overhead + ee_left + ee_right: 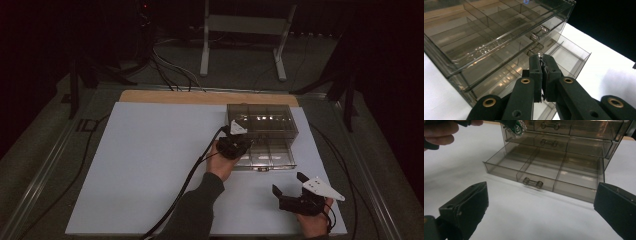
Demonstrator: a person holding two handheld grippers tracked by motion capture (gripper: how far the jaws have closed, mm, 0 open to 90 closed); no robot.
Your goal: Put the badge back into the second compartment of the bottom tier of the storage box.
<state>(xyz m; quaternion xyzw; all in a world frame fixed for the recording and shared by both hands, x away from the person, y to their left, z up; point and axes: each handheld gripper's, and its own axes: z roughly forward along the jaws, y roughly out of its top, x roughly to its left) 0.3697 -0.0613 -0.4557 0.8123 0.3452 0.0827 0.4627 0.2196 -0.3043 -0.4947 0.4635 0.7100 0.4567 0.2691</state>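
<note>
A smoky clear drawer cabinet (261, 120) stands at the back right of the white mat. Its bottom drawer (267, 157) is pulled out, and its divided compartments (544, 163) look empty. My left gripper (239, 141) hangs over the open drawer's left end, against the cabinet front. Its jaws (541, 60) are shut, pad against pad, with the tips just below a closed drawer's handle (534, 49) and nothing seen between them. My right gripper (290, 184) rests near the mat's front right, wide open and empty (540, 202), facing the open drawer's handle (532, 182).
The white mat (150, 160) lies on a wooden-edged table (200, 97). Black cables (187, 175) trail from the left gripper across the mat towards the front. A metal stand (245, 30) and more cables sit on the floor beyond the table.
</note>
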